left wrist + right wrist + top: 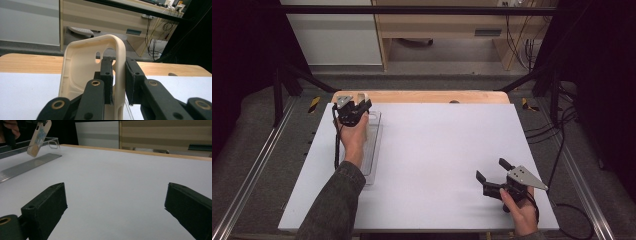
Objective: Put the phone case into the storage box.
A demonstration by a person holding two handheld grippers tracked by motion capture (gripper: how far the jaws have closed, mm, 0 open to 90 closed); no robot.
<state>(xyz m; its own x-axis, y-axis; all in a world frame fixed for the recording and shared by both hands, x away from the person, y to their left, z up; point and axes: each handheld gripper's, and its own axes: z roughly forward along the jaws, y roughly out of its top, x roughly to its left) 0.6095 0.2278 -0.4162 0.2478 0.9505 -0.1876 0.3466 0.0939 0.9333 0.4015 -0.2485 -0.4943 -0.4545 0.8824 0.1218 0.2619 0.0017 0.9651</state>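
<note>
Left gripper [117,82] pinches one cream phone case [82,67] by its side wall, jaws pressed on the rim, lifting it upright above the clear tray [374,150] by the board's [437,160] far left corner, probably so it clears the tray walls. Right gripper [493,174] waits spread wide, empty, near the front right corner. One case, one tray.
</note>
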